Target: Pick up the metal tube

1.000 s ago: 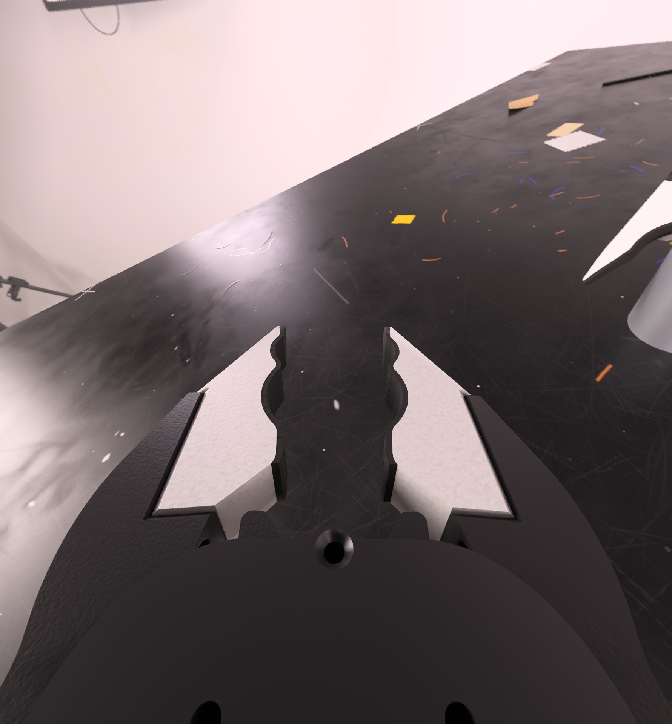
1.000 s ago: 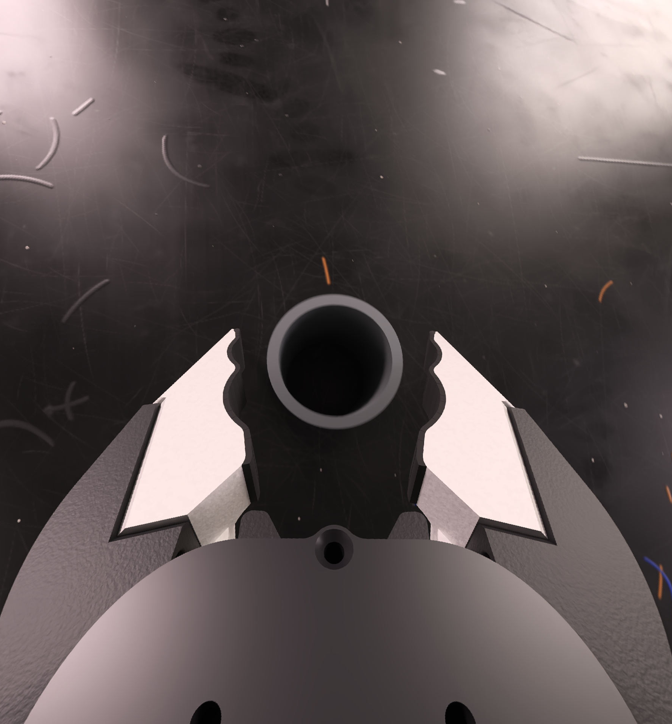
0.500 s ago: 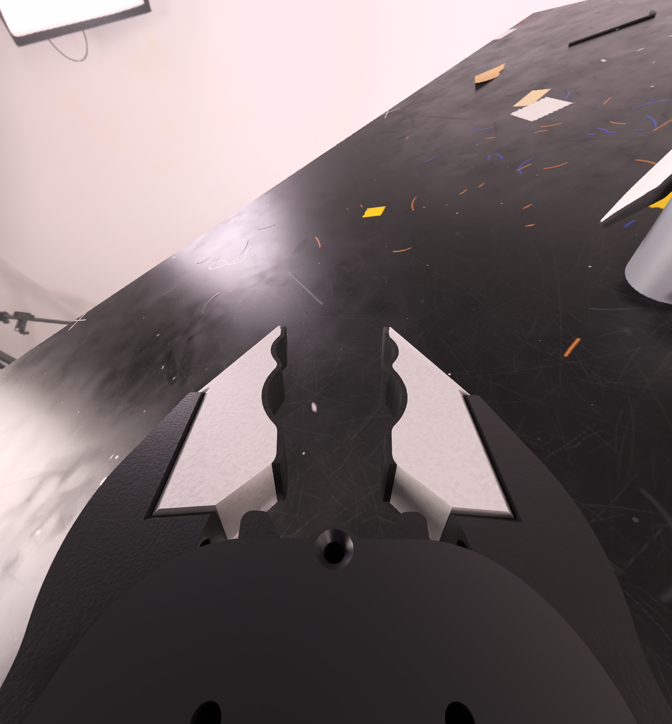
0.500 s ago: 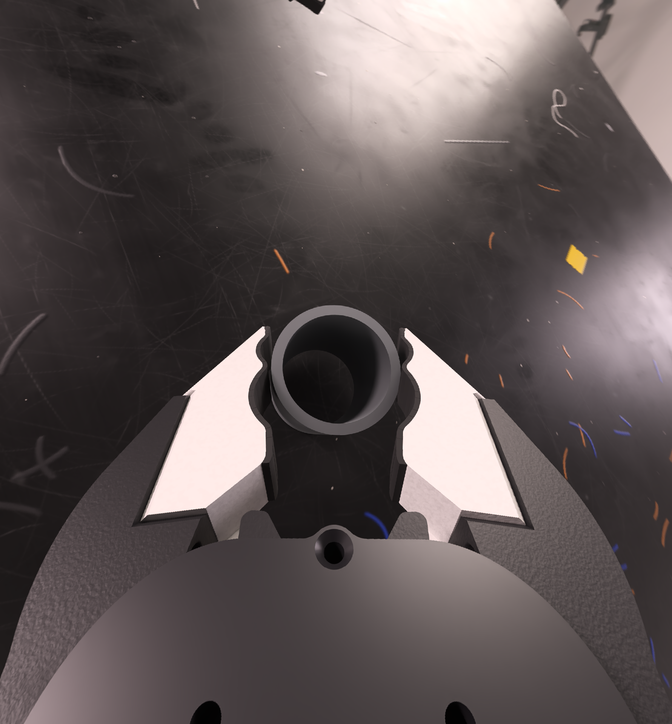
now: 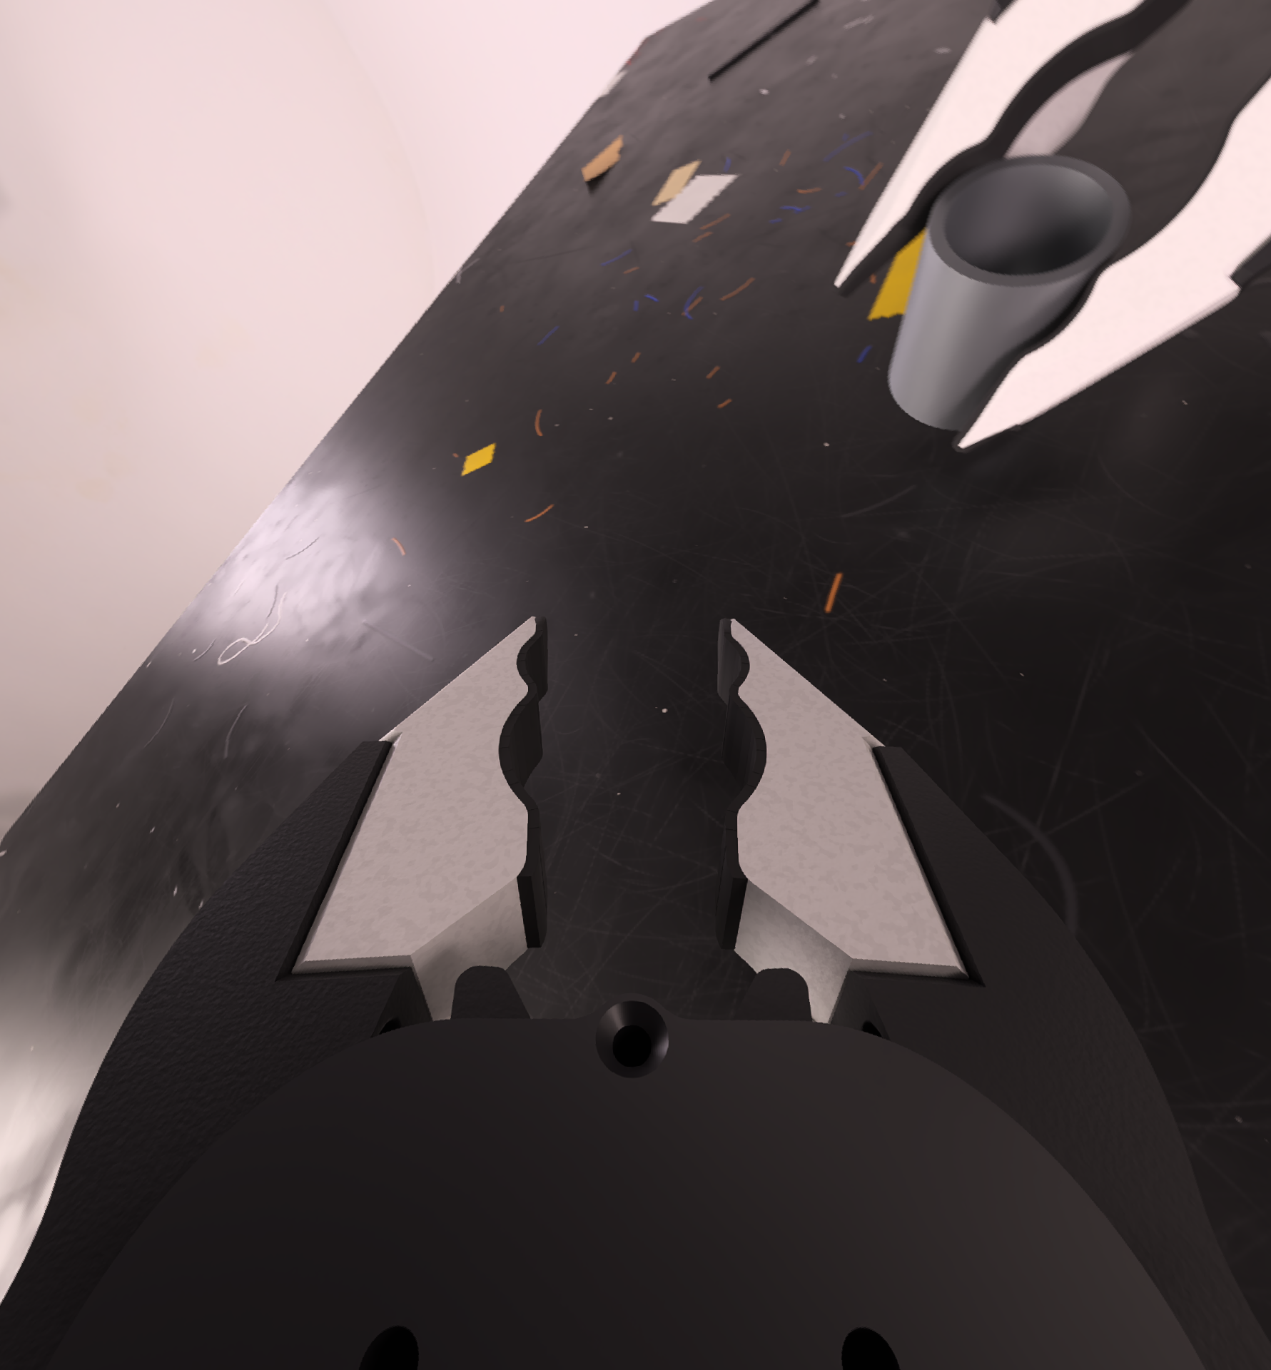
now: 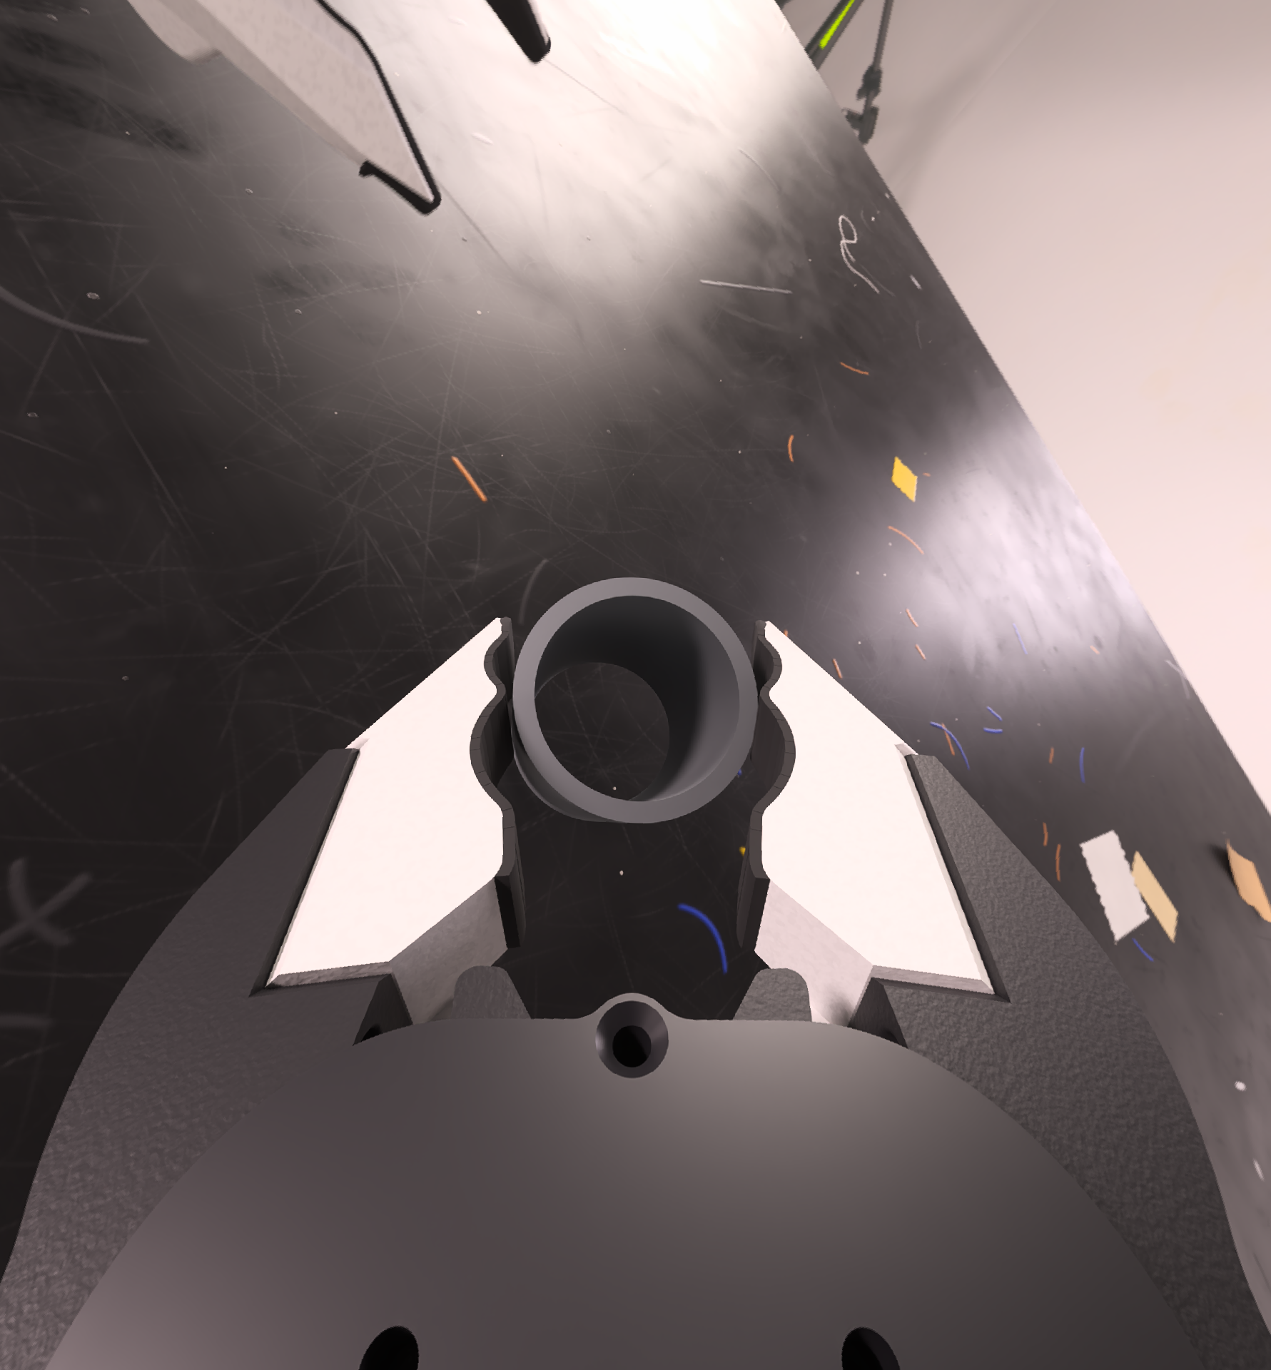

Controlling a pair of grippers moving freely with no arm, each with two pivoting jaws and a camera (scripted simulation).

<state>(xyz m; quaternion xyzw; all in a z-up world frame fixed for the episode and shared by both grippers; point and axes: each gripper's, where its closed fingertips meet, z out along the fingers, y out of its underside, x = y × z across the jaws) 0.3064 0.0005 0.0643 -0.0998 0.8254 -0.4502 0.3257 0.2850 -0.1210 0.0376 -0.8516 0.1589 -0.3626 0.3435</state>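
The metal tube (image 6: 706, 704) is a short grey open cylinder. My right gripper (image 6: 632, 623) is shut on it, with a finger pressed against each side, and holds it tilted above the black table (image 6: 246, 519). The table shows through its bore. In the left wrist view the tube (image 5: 981, 319) and the right gripper (image 5: 903, 363) are at the upper right. My left gripper (image 5: 632, 626) is open and empty, low over the table, to the near left of the tube. One of its fingers (image 6: 387, 126) shows at the top left of the right wrist view.
The scratched table (image 5: 914, 741) is strewn with small wire clippings. A yellow scrap (image 5: 478, 460) and white and tan paper scraps (image 5: 691, 196) lie farther off. The table's edge runs along a pale wall (image 5: 172, 296). A stand (image 6: 869, 74) is beyond the far edge.
My right gripper has closed on the tube, then raised and tilted it. My left gripper has stayed open, and the tube now sits closer in its view.
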